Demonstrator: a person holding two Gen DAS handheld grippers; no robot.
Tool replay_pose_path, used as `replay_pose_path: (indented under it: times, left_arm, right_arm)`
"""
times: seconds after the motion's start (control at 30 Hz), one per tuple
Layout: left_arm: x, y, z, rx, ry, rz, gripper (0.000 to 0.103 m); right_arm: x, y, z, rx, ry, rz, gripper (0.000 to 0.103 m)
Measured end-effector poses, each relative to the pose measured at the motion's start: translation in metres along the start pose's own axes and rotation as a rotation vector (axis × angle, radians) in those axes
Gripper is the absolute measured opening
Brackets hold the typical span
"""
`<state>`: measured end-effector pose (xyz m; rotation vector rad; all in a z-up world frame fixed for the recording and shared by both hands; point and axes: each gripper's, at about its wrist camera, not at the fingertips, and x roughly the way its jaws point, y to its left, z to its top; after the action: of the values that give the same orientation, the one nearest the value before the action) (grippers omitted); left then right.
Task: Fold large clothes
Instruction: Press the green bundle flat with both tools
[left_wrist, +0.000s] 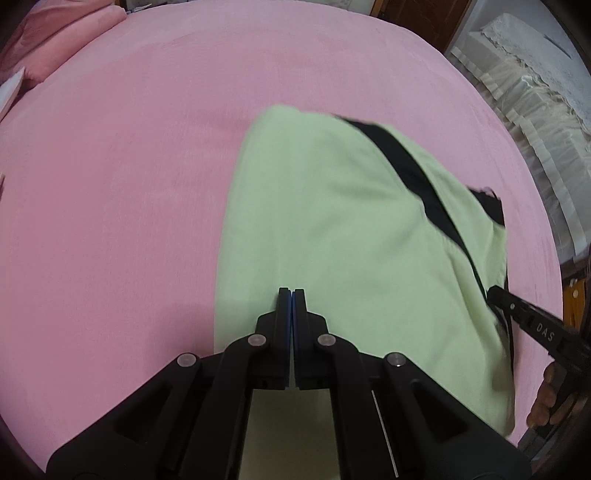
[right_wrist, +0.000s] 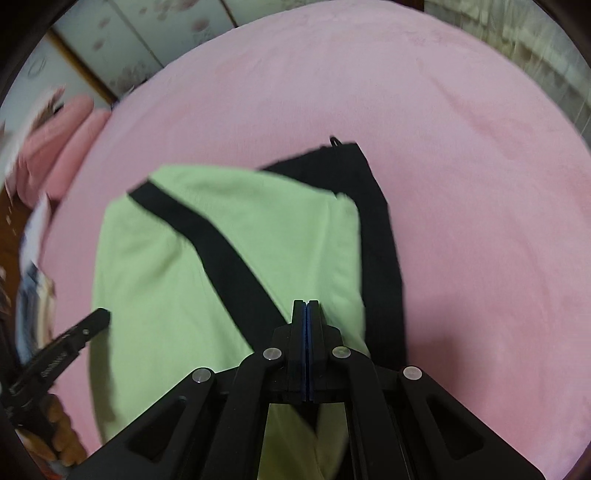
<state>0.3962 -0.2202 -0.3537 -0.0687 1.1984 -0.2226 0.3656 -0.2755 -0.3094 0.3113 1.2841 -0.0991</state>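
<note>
Pale-green garment (left_wrist: 332, 221) with black stripes (right_wrist: 214, 243) lies folded on the pink bedsheet (left_wrist: 110, 184) just beyond the closed, empty jaws of both the left gripper (left_wrist: 291, 295) and the right gripper (right_wrist: 306, 306).

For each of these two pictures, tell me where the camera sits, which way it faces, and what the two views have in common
Left wrist: on the left gripper, looking steeply down at the green garment on the pink bed; right gripper and a hand show at right.
Right wrist: on the right gripper, facing down over the same garment; left gripper at left.
Shared: garment, black stripe, bed.
</note>
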Motion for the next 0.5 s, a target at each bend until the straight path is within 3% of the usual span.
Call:
replay_pose_path:
  times: [0.17,0.27,0.3,0.33,0.4,0.5]
  left_arm:
    - [-0.03,-0.005,-0.045,0.034,0.024,0.011,0.001]
    - [-0.041,-0.01,-0.046,0.03,0.021,-0.051,0.001]
    - [-0.041,-0.012,-0.044,0.027,0.023,-0.06,0.001]
    - [-0.042,-0.014,-0.048,0.028,0.026,-0.053,0.001]
    - [-0.04,-0.014,-0.049,0.025,0.028,-0.035,0.001]
    - [-0.037,-0.021,-0.044,0.014,0.025,-0.028,0.001]
  right_arm:
    - [-0.009,-0.014,-0.02,-0.01,0.052,-0.09,0.0]
    - [-0.029,-0.008,-0.032,0.023,-0.036,0.109,0.0]
    - [-0.031,-0.005,-0.032,0.032,-0.048,0.255,0.0]
    - [-0.027,0.005,-0.034,0.034,-0.029,0.373,0.0]
    - [-0.009,0.018,-0.029,0.022,0.018,0.47,0.0]
    - [0.019,0.055,-0.024,-0.073,0.031,0.321,0.0]
